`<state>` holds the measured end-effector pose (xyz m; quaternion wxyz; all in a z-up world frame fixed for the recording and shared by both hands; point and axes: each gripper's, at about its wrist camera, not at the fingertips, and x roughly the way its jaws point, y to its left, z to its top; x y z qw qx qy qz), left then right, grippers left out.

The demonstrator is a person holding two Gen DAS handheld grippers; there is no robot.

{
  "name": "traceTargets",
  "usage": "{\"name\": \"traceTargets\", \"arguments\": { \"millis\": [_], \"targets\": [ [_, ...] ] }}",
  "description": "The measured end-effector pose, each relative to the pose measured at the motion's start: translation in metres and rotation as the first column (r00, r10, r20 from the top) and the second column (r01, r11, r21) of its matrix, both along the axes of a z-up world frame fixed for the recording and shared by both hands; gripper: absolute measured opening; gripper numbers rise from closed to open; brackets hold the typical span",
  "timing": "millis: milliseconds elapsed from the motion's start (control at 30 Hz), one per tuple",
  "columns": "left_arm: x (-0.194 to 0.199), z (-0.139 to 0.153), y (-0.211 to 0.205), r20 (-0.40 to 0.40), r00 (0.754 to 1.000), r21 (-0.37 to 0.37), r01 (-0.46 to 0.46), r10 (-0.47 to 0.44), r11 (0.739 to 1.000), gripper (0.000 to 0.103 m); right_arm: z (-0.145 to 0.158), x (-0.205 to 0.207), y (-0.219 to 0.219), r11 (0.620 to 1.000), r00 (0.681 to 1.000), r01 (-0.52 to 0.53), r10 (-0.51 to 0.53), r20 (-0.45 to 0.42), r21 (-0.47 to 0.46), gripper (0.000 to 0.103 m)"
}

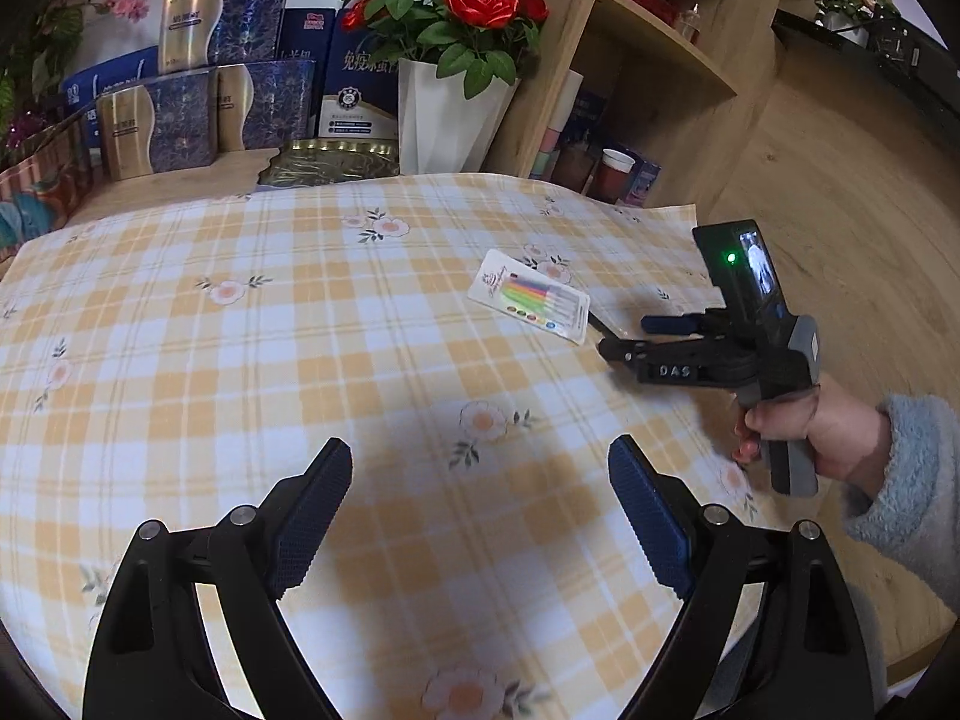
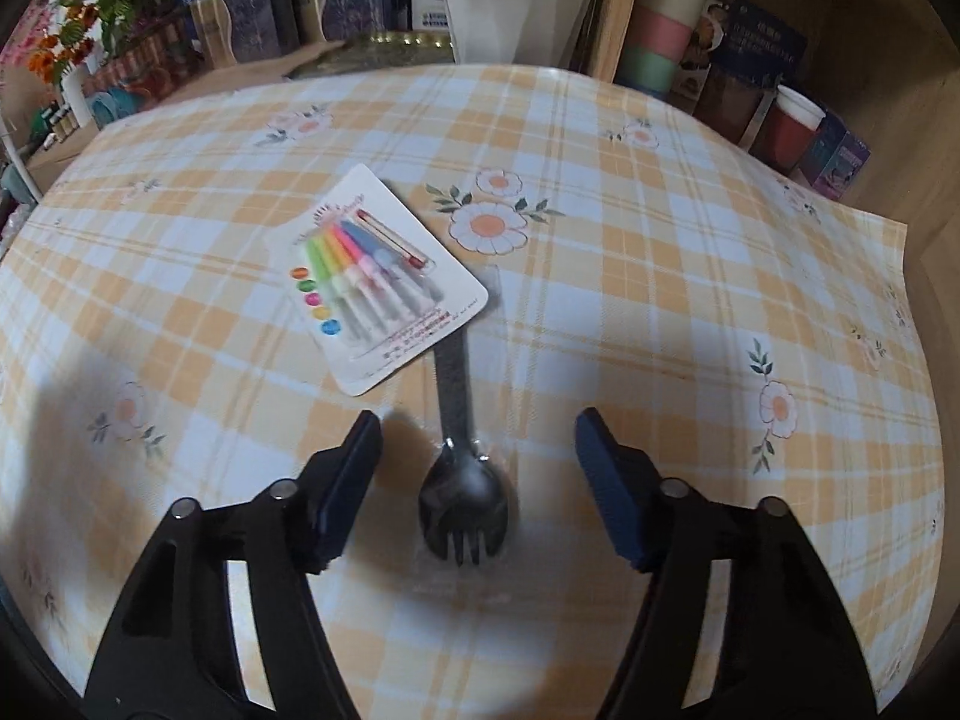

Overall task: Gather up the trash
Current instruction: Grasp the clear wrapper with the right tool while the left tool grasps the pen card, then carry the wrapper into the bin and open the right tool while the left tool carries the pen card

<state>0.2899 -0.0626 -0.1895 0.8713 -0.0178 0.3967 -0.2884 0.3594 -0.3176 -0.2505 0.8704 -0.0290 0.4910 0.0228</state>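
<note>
Your right gripper (image 2: pixel 477 492) hangs with jaws apart astride a wrapped black spork (image 2: pixel 462 480), untouched, low centre of its own view; only there does the spork show whole, its handle under the candle card (image 2: pixel 384 276). Your left gripper (image 1: pixel 480 516) gapes over bare tablecloth (image 1: pixel 240 360), seeing your right hand (image 1: pixel 798 426) at right

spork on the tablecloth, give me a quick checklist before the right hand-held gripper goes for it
1. Spork lies between the fingers of the right hand-held gripper: ok.
2. Jaws apart, pads clear of the spork: ok.
3. Clear wrapper around the spork, edges faint: cannot tell how far it reaches.
4. Spork handle runs under the candle card, so lifting may drag the card: not ok.
5. Left hand-held gripper open, empty, away from the spork: ok.
6. Bin for the trash in view: not ok, none seen.
</note>
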Motion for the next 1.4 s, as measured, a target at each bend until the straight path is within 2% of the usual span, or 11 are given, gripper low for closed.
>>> {"name": "traceTargets", "arguments": {
  "millis": [67,133,200,367,500,567,733,833,900,1167,1400],
  "targets": [
    [0.010,-0.004,-0.013,0.002,1.000,0.007,0.018,-0.018,1.000,0.085,-0.002,0.001,-0.005,0.999,1.000,0.010,-0.010,-0.002,0.037,0.063],
    [0.019,-0.008,-0.027,0.007,0.999,0.019,0.043,-0.043,0.999,0.085,-0.003,0.000,-0.008,0.998,1.000,0.008,-0.008,0.002,0.067,0.053],
    [0.026,-0.011,-0.043,0.014,0.998,0.042,0.067,-0.068,0.997,0.085,-0.001,-0.004,-0.010,0.997,1.000,-0.009,0.008,0.017,0.077,0.028],
    [0.049,-0.018,-0.087,0.020,0.991,0.116,0.131,-0.134,0.985,0.084,-0.002,-0.017,-0.021,0.991,0.999,0.021,-0.027,0.044,0.132,0.015],
    [0.066,-0.020,-0.124,0.039,0.978,0.160,0.198,-0.207,0.967,0.084,0.001,-0.029,-0.035,0.979,0.990,0.079,-0.099,0.100,0.187,0.014],
    [0.072,-0.021,-0.136,0.042,0.971,0.184,0.224,-0.235,0.957,0.077,0.006,-0.035,-0.046,0.965,0.977,0.122,-0.158,0.143,0.230,0.014],
    [0.102,-0.029,-0.159,-0.002,0.968,0.231,0.243,-0.250,0.942,0.069,0.005,-0.040,-0.061,0.943,0.962,0.172,-0.223,0.159,0.284,0.014],
    [0.118,-0.032,-0.168,-0.006,0.969,0.261,0.242,-0.249,0.935,0.070,0.005,-0.040,-0.064,0.938,0.960,0.172,-0.228,0.162,0.301,0.014],
    [0.130,-0.037,-0.175,-0.036,0.967,0.272,0.254,-0.254,0.928,0.070,0.005,-0.041,-0.063,0.939,0.962,0.160,-0.217,0.163,0.303,0.014],
    [0.141,-0.059,-0.195,-0.044,0.967,0.361,0.249,-0.250,0.899,0.071,0.004,-0.040,-0.061,0.939,0.967,0.143,-0.201,0.160,0.314,0.014],
    [0.145,-0.066,-0.198,-0.054,0.974,0.349,0.227,-0.222,0.909,0.070,0.002,-0.040,-0.065,0.932,0.966,0.151,-0.210,0.149,0.330,0.014]
  ]
}}
